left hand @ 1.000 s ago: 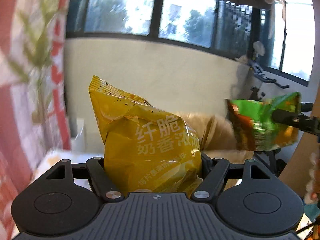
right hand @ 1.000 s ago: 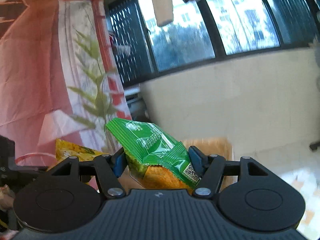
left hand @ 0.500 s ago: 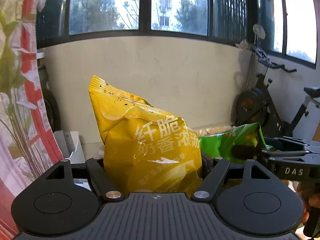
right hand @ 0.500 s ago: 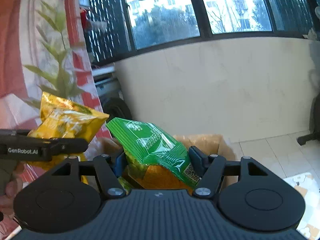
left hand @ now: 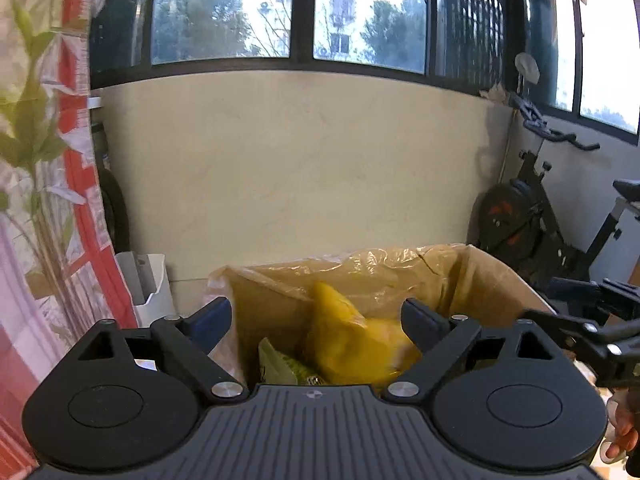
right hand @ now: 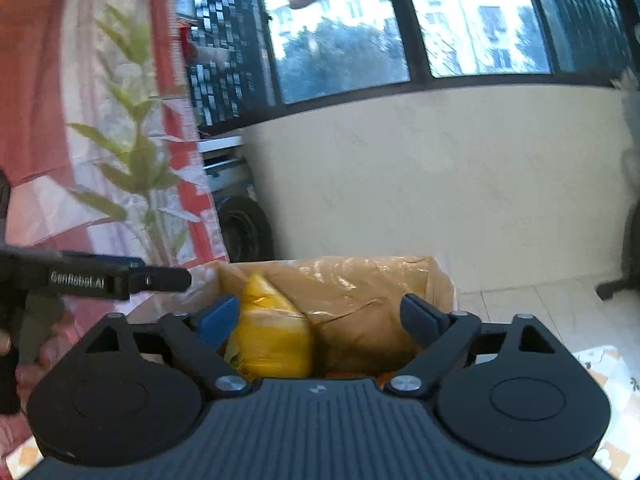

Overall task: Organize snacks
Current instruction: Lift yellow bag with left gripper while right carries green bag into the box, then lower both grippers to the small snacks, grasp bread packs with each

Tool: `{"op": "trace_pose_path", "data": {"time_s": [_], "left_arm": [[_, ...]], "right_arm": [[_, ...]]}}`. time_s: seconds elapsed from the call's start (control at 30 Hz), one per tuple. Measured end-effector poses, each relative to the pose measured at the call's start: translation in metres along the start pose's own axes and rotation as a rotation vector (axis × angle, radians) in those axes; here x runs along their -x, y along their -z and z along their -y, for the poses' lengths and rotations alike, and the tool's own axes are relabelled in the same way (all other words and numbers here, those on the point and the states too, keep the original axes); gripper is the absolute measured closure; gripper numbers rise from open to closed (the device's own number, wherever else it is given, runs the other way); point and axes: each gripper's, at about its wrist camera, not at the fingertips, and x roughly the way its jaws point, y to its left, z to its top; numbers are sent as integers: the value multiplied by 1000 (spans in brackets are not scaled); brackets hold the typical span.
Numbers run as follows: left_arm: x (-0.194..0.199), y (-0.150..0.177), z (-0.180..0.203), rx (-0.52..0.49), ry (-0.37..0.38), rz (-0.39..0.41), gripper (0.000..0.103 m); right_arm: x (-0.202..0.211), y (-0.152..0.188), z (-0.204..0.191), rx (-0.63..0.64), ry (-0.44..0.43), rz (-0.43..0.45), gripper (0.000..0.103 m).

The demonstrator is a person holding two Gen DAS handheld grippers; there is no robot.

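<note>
My left claw [left hand: 316, 314] has just spread its jaws wide and nothing sits between its pads now; the yellow snack bag [left hand: 352, 344] lies below and beyond them, blurred, inside the cardboard box [left hand: 492, 276], leaning against something green and crinkled [left hand: 276, 366] that I take for another packet. My right claw [right hand: 320, 316] has likewise just opened, jaws well apart and empty, and it too looks down over the box's near edge. I cannot say for certain where the green bag lies, since my own claw body hides the box's lower part. From the right wrist I see the same yellow bag [right hand: 272, 336] resting against the box's plastic liner [right hand: 360, 280], which drapes over the rim, I think to keep the cardboard clean. Both claws hang side by side over the opening because the box is where the snacks belong. Beyond it stand the pale wall [left hand: 300, 160], the windows [left hand: 360, 8], and an exercise bike [left hand: 516, 216] off to the right.
</note>
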Motion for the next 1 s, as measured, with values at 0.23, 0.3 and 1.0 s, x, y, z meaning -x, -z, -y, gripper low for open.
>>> {"op": "trace_pose_path", "data": {"time_s": [0.23, 0.3, 1.0], "left_arm": [[53, 42, -15, 95, -15, 41, 10], [63, 57, -16, 113, -18, 34, 10], [42, 186, 31, 82, 61, -204, 16]], "right_arm": [[45, 34, -10, 85, -53, 8, 0], [52, 50, -13, 118, -37, -20, 0], [68, 197, 0, 151, 101, -350, 8]]}}
